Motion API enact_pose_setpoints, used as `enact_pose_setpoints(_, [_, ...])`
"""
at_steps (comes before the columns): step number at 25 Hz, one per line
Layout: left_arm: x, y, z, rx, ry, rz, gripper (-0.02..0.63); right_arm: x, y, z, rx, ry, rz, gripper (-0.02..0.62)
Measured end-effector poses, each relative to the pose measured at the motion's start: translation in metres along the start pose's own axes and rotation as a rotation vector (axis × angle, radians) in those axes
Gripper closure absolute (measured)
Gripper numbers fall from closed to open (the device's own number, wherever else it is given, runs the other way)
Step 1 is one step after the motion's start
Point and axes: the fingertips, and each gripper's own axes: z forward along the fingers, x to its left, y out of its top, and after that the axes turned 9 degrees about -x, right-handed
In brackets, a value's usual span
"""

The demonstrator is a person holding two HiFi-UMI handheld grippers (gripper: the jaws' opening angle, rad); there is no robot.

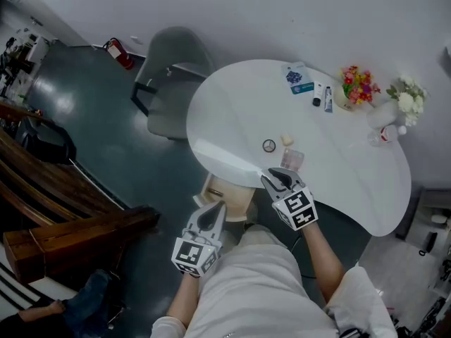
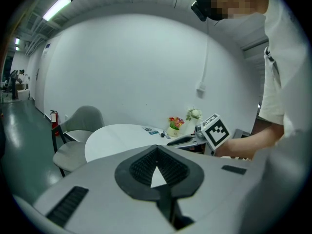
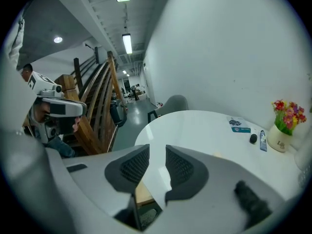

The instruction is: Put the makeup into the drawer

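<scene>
Here, the left tool point(image 2: 157, 151) has its jaws together, empty. The right tool point(image 3: 157, 155), above the white desk point(image 1: 232, 118) edge, has jaws slightly apart around nothing.

Wearer's clothing: a white short-sleeved shirt point(image 1: 246, 287). The left gripper point(image 1: 211, 215) and the right gripper point(image 1: 280, 178) are pale grey shells with black ribbed pads point(image 3: 130, 167). Each carries a white cube point(image 1: 297, 210) printed with black square markers.
</scene>
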Motion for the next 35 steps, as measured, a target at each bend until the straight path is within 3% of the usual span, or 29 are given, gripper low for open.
enact_pose_setpoints(18, [0.022,-0.022,0.008,0.07,0.042,-0.063,0.598,-0.072,-0.05,0.084,0.184,-0.079,-0.024,0.333])
enact_pose_setpoints(35, [0.035,-0.028,0.009,0.094,0.072,-0.086,0.598,-0.109,-0.093,0.115,0.321,-0.12,0.0,0.328])
